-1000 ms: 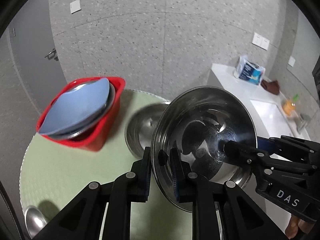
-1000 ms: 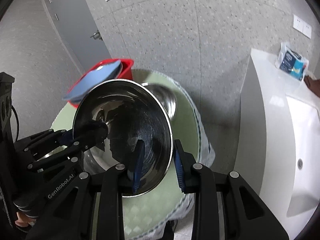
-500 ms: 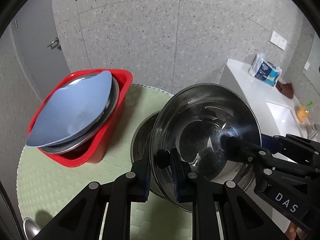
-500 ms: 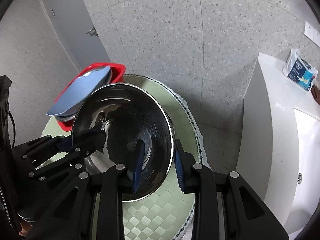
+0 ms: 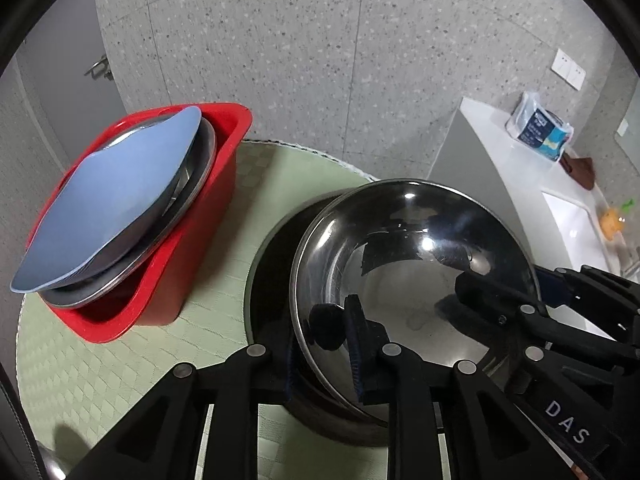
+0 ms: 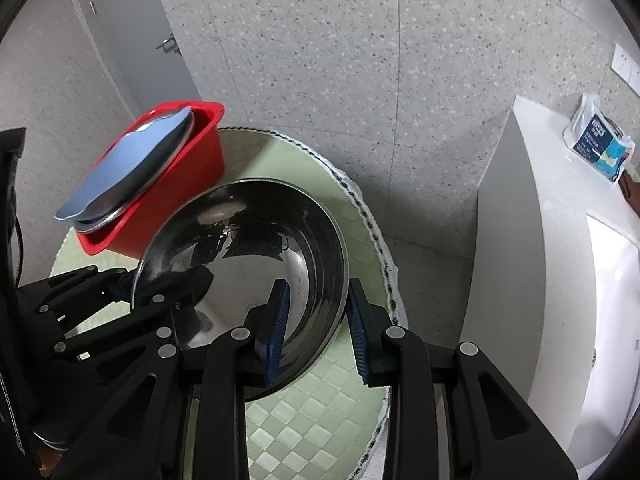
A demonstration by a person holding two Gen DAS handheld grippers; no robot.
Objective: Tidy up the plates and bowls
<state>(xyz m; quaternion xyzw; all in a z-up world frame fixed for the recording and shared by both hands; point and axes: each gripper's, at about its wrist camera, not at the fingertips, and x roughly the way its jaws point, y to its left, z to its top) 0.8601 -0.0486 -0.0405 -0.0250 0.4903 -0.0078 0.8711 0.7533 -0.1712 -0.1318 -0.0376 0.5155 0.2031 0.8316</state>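
Observation:
A shiny steel bowl (image 5: 420, 260) (image 6: 248, 240) sits tilted inside a second steel bowl (image 5: 264, 280) on the round green table (image 5: 100, 380). My left gripper (image 5: 322, 360) (image 6: 132, 288) straddles its near-left rim. Its jaws are opening, and the rim stands between the pads with a slim gap. On the opposite rim my right gripper (image 6: 316, 320) (image 5: 504, 284) is shut, one pad inside the bowl and one outside. A red tub (image 5: 208, 240) (image 6: 192, 160) at the table's left holds steel plates under a blue plate (image 5: 120, 200) (image 6: 132, 160).
A white counter (image 5: 500, 152) (image 6: 540, 240) stands to the right of the table, with a tissue pack (image 5: 536, 128) (image 6: 600, 144) and a sink (image 6: 612, 280). A speckled wall and a grey door (image 6: 120, 40) lie behind. The table's edge (image 6: 384, 264) runs close to the bowls.
Both grippers have come down with the steel bowl, which has tipped from steeply tilted to resting in the lower bowl. The left jaws have spread a little.

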